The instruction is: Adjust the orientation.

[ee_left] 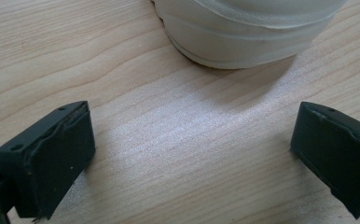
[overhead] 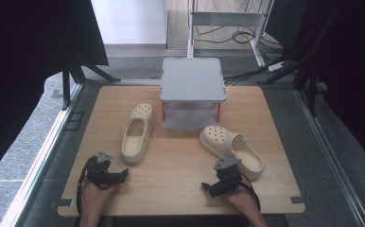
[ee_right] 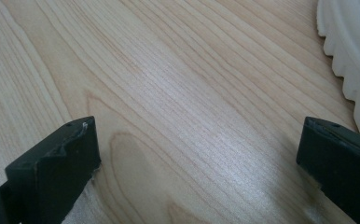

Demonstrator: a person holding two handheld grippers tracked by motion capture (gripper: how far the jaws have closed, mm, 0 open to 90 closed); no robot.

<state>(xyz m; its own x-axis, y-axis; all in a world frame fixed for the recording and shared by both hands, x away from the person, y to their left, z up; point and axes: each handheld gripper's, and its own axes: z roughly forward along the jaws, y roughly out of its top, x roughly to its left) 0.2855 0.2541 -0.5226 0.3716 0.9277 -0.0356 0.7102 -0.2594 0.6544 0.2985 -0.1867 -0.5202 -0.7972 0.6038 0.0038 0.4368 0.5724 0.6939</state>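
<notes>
Two cream clogs on the table, in front of a grey two-tier rack. Left clog lying lengthwise, toe toward the rack, heel toward the near edge; right clog slanted, toe up-left, heel down-right. Left gripper low over the wood just short of the left clog's heel, jaws spread wide with nothing between them; heel curve close ahead in the left gripper view. Right gripper likewise spread and empty, beside the right clog's near flank, with the ribbed sole edge at the far right of the right gripper view.

Likely trouble from here:
- Pushing instead of gripping: soft, light clogs, apt to slide across smooth wood if a jaw strikes the heel before closing.
- Pinching rim foam only: a shallow bite on a flexible wall, prone to slipping or folding on the lift.
- Right approach off-axis: clog to one side of the jaws, so closing there risks catching nothing.
- Clipping the rack's posts or upper shelf while carrying a clog toward it.
</notes>
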